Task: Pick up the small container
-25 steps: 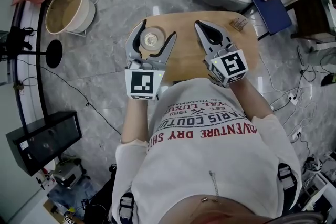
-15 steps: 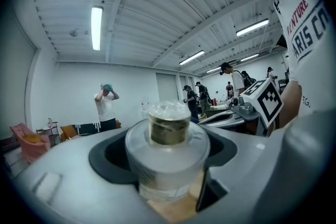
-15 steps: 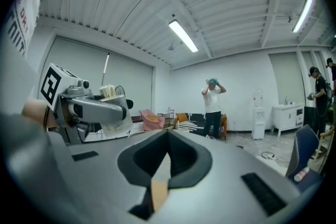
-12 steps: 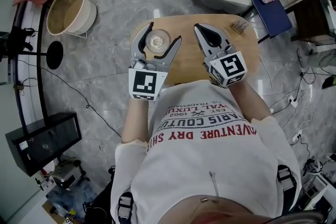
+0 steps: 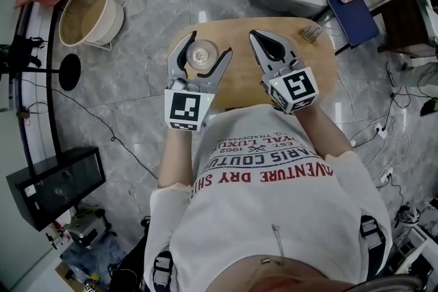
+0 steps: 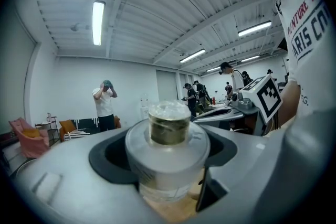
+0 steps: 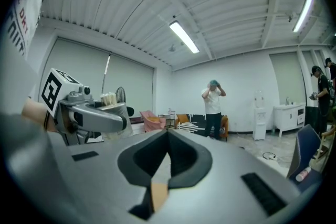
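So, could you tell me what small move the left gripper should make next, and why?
Probably close the left gripper on the small container. Its jaws stand open on either side of the container, which sits on the wooden table, and a gap shows at each side, so nothing grips it yet.

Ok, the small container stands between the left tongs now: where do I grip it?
Grip the container by its wide round body, below the narrower cap, squeezing from its two sides. It stands upright on the table, and the open left tongs flank it, so closing them level should probably do. The cap offers less surface to hold.
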`<state>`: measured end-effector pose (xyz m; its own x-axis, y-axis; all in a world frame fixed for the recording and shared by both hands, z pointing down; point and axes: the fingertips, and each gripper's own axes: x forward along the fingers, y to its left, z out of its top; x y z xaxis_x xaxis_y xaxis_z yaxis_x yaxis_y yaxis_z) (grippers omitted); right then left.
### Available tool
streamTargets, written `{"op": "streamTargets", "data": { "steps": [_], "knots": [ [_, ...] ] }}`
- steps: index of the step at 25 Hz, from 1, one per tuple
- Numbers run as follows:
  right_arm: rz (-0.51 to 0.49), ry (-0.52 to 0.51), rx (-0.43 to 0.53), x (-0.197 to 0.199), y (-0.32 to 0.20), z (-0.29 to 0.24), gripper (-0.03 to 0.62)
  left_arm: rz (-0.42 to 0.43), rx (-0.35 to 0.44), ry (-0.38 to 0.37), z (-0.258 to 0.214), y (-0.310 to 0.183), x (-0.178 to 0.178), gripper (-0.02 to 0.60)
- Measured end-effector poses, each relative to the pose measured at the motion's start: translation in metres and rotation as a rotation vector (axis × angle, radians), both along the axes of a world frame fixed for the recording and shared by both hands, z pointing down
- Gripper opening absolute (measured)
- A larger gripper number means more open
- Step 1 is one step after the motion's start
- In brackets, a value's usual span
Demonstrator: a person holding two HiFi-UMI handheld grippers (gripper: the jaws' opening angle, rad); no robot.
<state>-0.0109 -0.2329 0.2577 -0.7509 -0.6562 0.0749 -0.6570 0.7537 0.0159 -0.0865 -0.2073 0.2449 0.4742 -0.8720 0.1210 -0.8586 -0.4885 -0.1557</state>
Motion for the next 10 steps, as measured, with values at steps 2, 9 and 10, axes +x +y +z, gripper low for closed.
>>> {"op": "streamTargets", "data": {
  "steps": [2, 9, 10],
  "knots": [
    [0.004, 0.001, -0.007, 0.001, -0.002, 0.001, -0.005, 0.01, -0.004, 0.007, 0.002, 0.0, 0.002, 0.348],
    [0.004, -0.028, -0.027, 0.003, -0.004, 0.005, -0.005, 0.029, -0.008, 0.022, 0.004, 0.003, 0.01, 0.347],
    [-0.003, -0.046, -0.035, 0.002, -0.004, 0.005, -0.005, 0.031, -0.007, 0.032, 0.004, 0.004, 0.012, 0.347]
  ]
}}
